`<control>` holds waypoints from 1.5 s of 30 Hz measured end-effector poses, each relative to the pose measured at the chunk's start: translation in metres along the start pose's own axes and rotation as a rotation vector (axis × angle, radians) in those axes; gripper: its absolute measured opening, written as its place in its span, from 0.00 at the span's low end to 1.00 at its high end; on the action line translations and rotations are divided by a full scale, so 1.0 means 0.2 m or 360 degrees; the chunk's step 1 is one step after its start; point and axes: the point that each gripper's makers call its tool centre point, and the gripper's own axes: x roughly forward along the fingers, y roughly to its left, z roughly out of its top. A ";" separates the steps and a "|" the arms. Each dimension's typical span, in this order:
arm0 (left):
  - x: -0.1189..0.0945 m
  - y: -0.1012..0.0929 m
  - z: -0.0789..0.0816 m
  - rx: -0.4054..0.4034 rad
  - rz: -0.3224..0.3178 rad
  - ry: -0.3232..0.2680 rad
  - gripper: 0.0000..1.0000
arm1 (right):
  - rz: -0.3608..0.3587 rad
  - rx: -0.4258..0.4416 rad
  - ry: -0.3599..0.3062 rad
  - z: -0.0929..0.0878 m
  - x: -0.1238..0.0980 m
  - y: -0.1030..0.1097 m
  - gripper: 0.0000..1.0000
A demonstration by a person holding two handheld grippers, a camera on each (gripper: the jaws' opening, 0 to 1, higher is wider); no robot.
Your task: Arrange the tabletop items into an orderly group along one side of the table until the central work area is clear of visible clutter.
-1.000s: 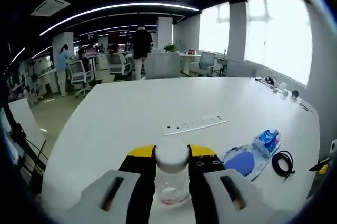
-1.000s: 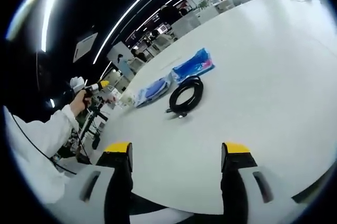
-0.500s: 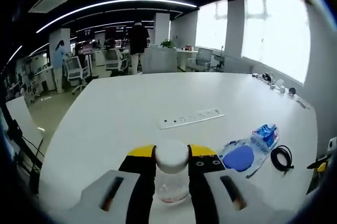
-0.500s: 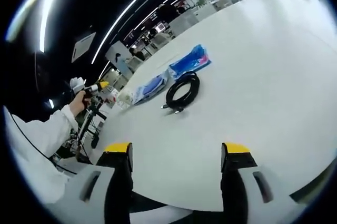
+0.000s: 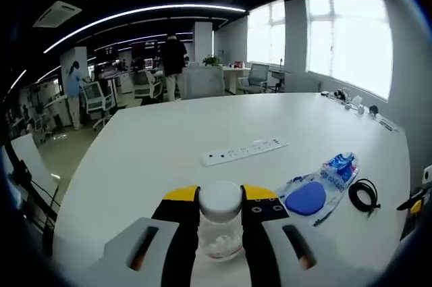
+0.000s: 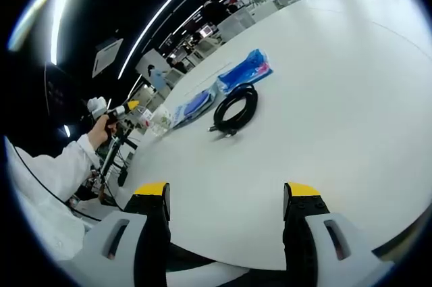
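Bottom centre, the left gripper point(image 5: 220, 214) clamps a clear white-capped jar point(image 5: 220, 223) (white bits inside). The right gripper point(image 6: 226, 214) gapes wide, empty, below a black cable coil point(image 6: 235, 108).

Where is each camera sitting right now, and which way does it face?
Left gripper view: rides the left gripper, facing across the white table toward the office; its jaws hold a clear jar.
Right gripper view: rides the right gripper, jaws open, tilted over the table; the person's sleeve and hand show at left.
Shared: blue bag and black cable.
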 end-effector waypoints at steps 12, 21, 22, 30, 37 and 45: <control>0.06 0.07 0.01 0.0013 0.0006 -0.0065 0.22 | 0.0022 -0.0006 0.0013 -0.01 0.02 0.03 0.67; 0.00 0.04 0.00 -0.0019 0.0036 -0.0120 0.30 | 0.0031 0.0002 -0.0006 -0.01 0.00 0.04 0.68; 0.00 0.07 0.00 -0.0022 0.0047 -0.0132 0.37 | 0.0033 -0.0006 -0.0006 0.00 0.00 0.04 0.69; -0.11 0.05 0.03 -0.0123 0.0061 -0.0217 0.75 | 0.0076 -0.0031 -0.0052 0.03 0.02 0.09 0.73; -0.16 0.03 0.00 -0.0111 0.0014 -0.0221 0.96 | 0.0091 -0.0093 -0.0065 0.09 0.03 0.11 0.76; -0.22 0.06 -0.06 -0.0118 -0.0075 -0.0226 1.00 | 0.0072 -0.0209 -0.0081 0.16 0.03 0.12 0.79</control>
